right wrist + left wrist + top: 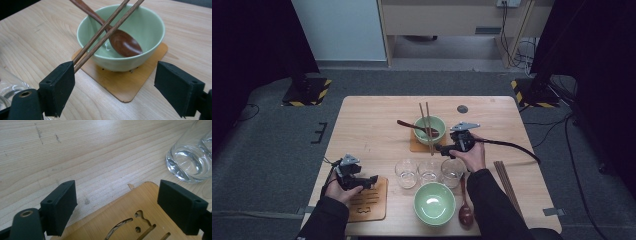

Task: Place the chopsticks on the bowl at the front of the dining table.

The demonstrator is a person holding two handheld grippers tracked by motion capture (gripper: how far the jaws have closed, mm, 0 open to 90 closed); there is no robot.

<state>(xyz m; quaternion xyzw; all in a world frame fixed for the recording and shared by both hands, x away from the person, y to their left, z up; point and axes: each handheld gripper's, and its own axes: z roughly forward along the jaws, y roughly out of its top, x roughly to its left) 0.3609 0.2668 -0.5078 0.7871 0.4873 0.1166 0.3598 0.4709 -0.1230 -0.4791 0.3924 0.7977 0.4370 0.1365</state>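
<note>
Held wide apart and gripping nothing: jaws of the right tool, aimed at the far green bowl on its square wooden coaster. Inside that bowl, a brown wooden spoon, handle leaning out over the rim; across the rim, a pair of chopsticks, near ends reaching past the coaster toward the tool's jaw. Just nearer than the far bowl, a row of three clear glasses, apparently empty. Nearer again than the far bowl, a second green bowl, nothing in it, with a second spoon on the surface just right of it.

Equally wide and holding nothing: jaws of the left tool, hovering above a cut-out wooden coaster, well left of the far bowl and nearer.

Pale wooden surface, second chopstick pair right of the far bowl and nearer, small dark disc beyond the bowl. Grey carpet around, black stands with striped bases at both far corners.

Shown up close from the left tool: scratches in the wood grain and the thick base of one glass.
</note>
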